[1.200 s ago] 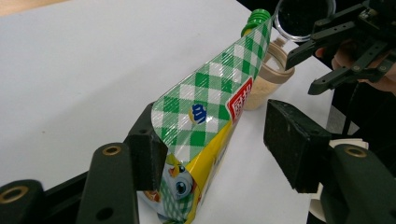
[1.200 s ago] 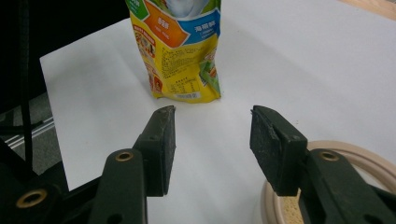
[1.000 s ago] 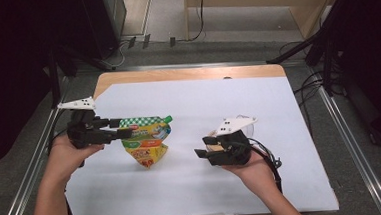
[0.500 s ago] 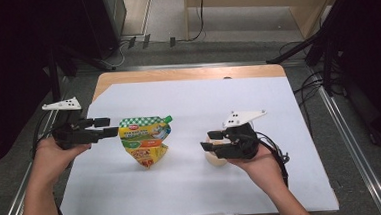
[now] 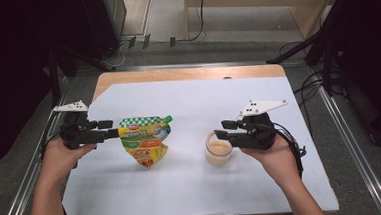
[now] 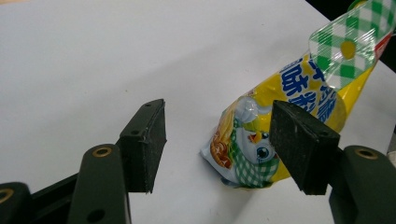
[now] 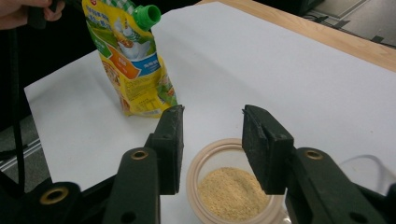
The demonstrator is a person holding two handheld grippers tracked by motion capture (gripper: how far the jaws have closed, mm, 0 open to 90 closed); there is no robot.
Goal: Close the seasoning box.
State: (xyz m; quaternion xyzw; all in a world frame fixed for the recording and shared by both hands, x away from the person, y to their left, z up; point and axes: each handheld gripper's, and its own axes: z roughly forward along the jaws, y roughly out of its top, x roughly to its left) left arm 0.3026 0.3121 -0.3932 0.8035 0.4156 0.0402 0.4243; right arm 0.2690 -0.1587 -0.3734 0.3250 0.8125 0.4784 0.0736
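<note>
Both tongs released: left tongs point(image 5: 110, 129) beside the upright yellow-and-green spouted pouch point(image 5: 145, 143), right tongs point(image 5: 224, 128) above the open plastic cup of tan powder point(image 5: 218, 149) on the white surface point(image 5: 193, 187).

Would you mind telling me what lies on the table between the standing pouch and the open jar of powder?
Nothing: the high view shows bare white table cover between the pouch and the jar.

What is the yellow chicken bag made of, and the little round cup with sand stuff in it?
The pouch looks like thin, glossy printed plastic film: it shines, creases, and has a see-through checked top edge plus a hard green plastic cap. The cup looks like clear, smooth plastic, since its wall lets the tan powder show through. It could be glass; I can't be sure.
</note>
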